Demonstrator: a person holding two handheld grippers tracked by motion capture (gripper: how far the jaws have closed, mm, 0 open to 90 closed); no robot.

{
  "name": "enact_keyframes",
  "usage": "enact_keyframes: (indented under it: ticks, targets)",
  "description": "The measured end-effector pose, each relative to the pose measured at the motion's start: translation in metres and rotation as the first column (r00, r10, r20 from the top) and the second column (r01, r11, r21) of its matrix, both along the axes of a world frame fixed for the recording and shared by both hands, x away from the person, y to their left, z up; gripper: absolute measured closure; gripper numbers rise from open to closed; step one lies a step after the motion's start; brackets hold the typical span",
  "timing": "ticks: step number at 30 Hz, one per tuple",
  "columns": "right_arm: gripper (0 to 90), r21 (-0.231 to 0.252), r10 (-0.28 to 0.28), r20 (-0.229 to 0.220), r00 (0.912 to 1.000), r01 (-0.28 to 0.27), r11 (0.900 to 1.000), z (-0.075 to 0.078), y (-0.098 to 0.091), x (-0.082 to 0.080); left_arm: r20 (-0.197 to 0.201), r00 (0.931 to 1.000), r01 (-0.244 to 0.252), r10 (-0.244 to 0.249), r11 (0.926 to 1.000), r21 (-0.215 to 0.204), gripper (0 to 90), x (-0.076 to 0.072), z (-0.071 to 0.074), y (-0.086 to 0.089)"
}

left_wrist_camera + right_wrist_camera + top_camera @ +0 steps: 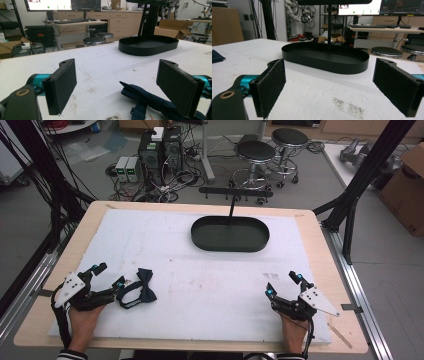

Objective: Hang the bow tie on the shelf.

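A white foam mat (pixel 200 270) covers a wooden table (pixel 320 250), and on its far middle part sits an oval black tray (pixel 230 234) with a thin upright post (pixel 232 206) rising from it to a horizontal black bar (pixel 236 193). At the near left, the left gripper (pixel 102 276) is held low over the mat by the person's left hand (pixel 85 317), its jaws spread wide apart and holding nothing. A dark navy bow tie (pixel 141 289) with its strap looped lies flat on the mat just to the right of that gripper; in the left gripper view it sits close in front of the right-hand jaw, partly between the two pads. At the near right, the right gripper (pixel 283 283) is held by the right hand (pixel 292 332), its jaws likewise wide open and empty, pointing toward the tray across bare, slightly soiled mat. Beyond the table stand two round stools (pixel 256 155) and computer towers (pixel 161 150) on the floor.
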State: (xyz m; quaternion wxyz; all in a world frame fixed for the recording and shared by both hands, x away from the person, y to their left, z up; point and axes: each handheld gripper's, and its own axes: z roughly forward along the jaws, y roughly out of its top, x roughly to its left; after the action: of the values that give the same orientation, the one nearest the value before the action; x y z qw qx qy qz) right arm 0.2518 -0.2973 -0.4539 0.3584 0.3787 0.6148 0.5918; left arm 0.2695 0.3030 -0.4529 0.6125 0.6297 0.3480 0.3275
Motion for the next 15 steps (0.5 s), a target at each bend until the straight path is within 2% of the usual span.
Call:
enact_keyframes:
  ticks: [5,11,15]
  targets:
    - [10.3,-0.001,-0.001,0.004,1.0,0.001,1.0,-0.0002,0.0002,-0.0008,0.002,1.0,0.007,-0.007,0.9999,0.009,16.9,-0.0002,0.0001,0.0002]
    - [10.3,0.002,0.001,0.0,1.0,-0.001,1.0,-0.0002,0.0,-0.0008,-0.006,1.0,0.006,-0.006,1.0,-0.002,16.7,0.0007,0.0002,0.0011]
    - [10.3,-0.002,0.004,0.001,1.0,-0.004,1.0,-0.0001,-0.0001,0.0,-0.005,0.9997,0.025,-0.025,0.9996,-0.009,16.5,0.0009,0.0002,0.0019]
